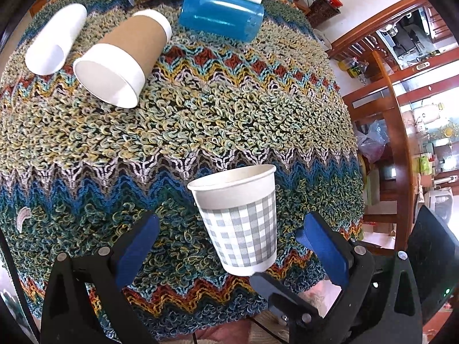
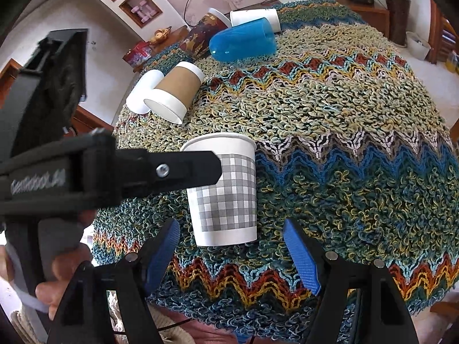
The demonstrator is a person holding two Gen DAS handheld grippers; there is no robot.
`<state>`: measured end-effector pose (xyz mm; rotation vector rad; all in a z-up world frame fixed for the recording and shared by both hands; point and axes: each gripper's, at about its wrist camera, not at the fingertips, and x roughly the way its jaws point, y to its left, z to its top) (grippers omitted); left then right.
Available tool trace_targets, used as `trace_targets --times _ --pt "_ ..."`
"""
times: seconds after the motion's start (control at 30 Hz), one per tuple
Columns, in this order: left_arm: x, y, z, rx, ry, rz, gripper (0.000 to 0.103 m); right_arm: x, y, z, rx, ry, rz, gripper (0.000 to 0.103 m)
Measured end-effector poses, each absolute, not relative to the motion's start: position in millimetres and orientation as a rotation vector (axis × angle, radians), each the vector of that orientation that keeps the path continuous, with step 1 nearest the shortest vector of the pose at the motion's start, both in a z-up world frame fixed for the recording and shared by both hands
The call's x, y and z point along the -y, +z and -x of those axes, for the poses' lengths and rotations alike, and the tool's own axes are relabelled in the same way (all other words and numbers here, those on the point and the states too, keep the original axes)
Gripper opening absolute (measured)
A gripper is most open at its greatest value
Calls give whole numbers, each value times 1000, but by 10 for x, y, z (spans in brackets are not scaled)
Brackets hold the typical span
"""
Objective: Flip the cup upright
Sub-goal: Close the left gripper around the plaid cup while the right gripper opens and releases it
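A white paper cup with a grey check pattern (image 1: 241,220) stands upright, mouth up, on the knitted zigzag cloth (image 1: 200,120). It stands between the blue pads of my left gripper (image 1: 229,243), which is open and not touching it. In the right wrist view the same cup (image 2: 226,197) stands just ahead of my open right gripper (image 2: 231,255). The left gripper's black finger (image 2: 172,169) reaches across in front of the cup's left side there.
Several cups lie on their sides at the far end: a brown-sleeved paper cup (image 1: 123,60), a white cup (image 1: 54,40), a blue plastic tumbler (image 1: 221,14), a dark printed cup (image 2: 203,34) and another white cup (image 2: 255,17). The table edge (image 1: 352,149) drops off at the right.
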<state>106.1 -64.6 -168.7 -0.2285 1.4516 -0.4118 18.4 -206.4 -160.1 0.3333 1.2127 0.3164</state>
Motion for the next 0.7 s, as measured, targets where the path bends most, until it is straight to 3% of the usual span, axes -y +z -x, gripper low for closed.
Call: trace_targets --times 0.5,0.7 --pt "729 -1940 -1301 -1564 -408 280 100 2017 -1716 -247 -1228 357 -338 75" --pt "775 -1998 -1329 -1603 -418 291 91 2034 -1726 -284 -1227 362 -327 75"
